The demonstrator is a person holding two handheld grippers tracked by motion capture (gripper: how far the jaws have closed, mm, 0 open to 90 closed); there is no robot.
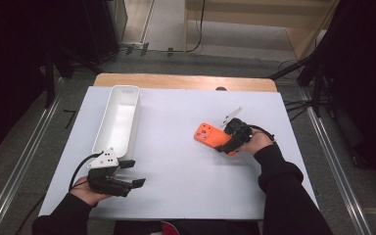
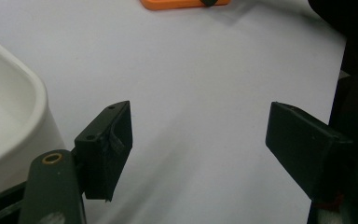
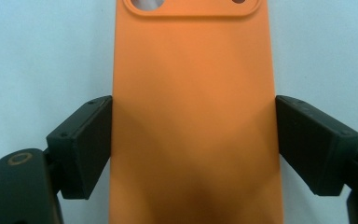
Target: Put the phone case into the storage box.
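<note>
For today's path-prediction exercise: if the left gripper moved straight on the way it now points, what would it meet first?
Probably the orange phone case, far ahead across bare white table. The left gripper has open fingers with nothing between them; depth is hard to judge.

White sheet (image 1: 186, 191) covers most of a wooden table (image 1: 186, 81); bare wood strip shows along the far edge. Floor (image 1: 24, 132) is grey carpet, with metal rails (image 1: 19, 161) running along both sides of the table. Black curtains (image 1: 10, 58) hang left and right, very dark. Black stand legs (image 1: 313, 73) and loose cables (image 1: 293, 105) at right. Light wooden panel (image 1: 259, 12) at the back, cable (image 1: 200, 29) trailing down in front of it. Lighting even, from overhead.
</note>
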